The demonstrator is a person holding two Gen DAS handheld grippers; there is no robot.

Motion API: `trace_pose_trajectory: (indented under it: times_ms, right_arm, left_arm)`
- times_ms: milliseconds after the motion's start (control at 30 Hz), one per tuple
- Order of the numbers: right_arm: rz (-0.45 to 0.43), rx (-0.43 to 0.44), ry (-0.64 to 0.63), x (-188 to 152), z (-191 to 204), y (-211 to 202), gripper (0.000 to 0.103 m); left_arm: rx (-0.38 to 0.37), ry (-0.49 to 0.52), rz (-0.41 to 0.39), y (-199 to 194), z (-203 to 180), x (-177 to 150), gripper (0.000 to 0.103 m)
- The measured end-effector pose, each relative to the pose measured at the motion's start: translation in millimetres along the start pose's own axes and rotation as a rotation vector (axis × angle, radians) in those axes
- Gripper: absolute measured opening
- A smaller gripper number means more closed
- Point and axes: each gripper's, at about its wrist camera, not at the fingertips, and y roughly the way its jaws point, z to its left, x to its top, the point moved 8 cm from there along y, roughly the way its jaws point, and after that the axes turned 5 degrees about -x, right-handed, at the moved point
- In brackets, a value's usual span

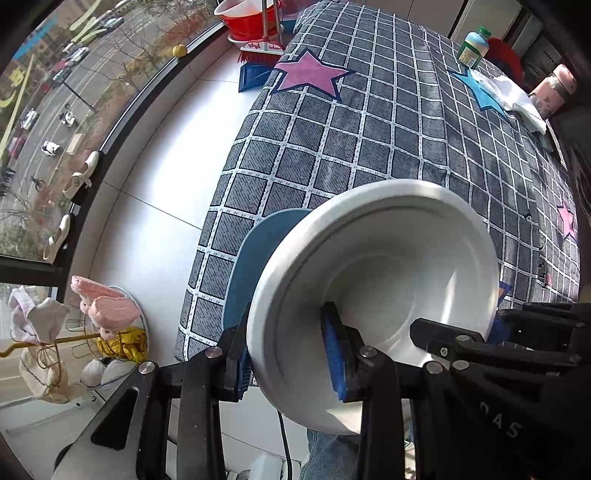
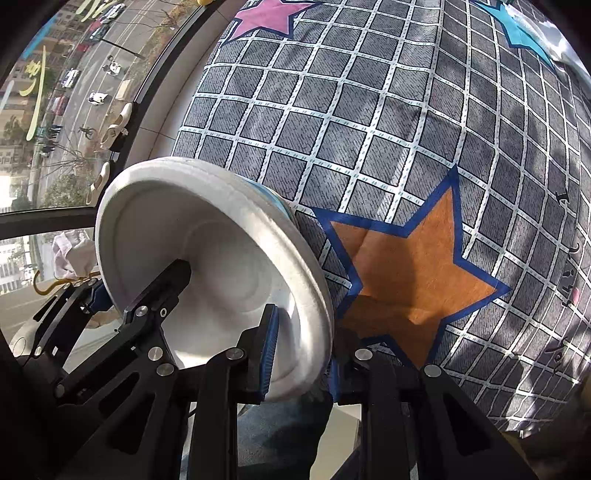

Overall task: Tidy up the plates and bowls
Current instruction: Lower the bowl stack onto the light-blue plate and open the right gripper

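A white bowl [image 1: 388, 258] is held tilted over the near corner of the checked table, with a blue plate [image 1: 258, 251] right behind it. My left gripper [image 1: 288, 358] is shut on the bowl's rim, one blue pad inside and one outside. My right gripper [image 1: 461, 328] grips the opposite side of the rim. In the right wrist view the same bowl [image 2: 221, 251] shows a stacked double rim with the blue plate's edge [image 2: 280, 205] under it. There my right gripper [image 2: 301, 362] clamps the rim, and my left gripper [image 2: 136, 284] holds the far side.
The grey checked tablecloth [image 1: 369, 129] with star patches covers the table. At its far end stand a green-capped bottle [image 1: 474, 44], a pink tumbler [image 1: 554, 90] and white cloths [image 1: 513, 96]. A red basin [image 1: 251, 18], broom and dustpan sit on the white floor [image 1: 166, 166] by the window.
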Motion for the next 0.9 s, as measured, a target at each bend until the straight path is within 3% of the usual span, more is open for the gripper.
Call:
trace_pose_trajectory:
  times_ms: [233,600,700,767,800,900]
  right_arm:
    - [0.025,0.013,-0.057,23.9,45.0,39.1,0.026]
    - [0.015,-0.062,-0.096,32.5,48.2,53.1,0.027]
    - [0.019,-0.069,-0.096,32.3,47.8,51.3,0.027]
    - [0.007,-0.076,-0.103,24.2,38.7,38.2,0.027]
    - [0.000,-0.083,-0.104,23.7,37.9,35.5,0.027]
    - [-0.031,-0.086,-0.101,16.4,25.4,17.7,0.039]
  left_arm:
    - [0.026,-0.072,0.035,18.3,32.1,-5.3,0.036]
    - [0.014,-0.057,0.058,39.7,31.9,-8.6,0.039]
    - [0.025,-0.036,0.056,37.3,30.6,-8.9,0.045]
    - [0.051,-0.033,0.049,33.7,33.0,-8.9,0.059]
    - [0.062,-0.035,0.042,31.3,35.1,-8.0,0.062]
    - [0.092,-0.054,0.029,23.7,42.8,-7.4,0.077]
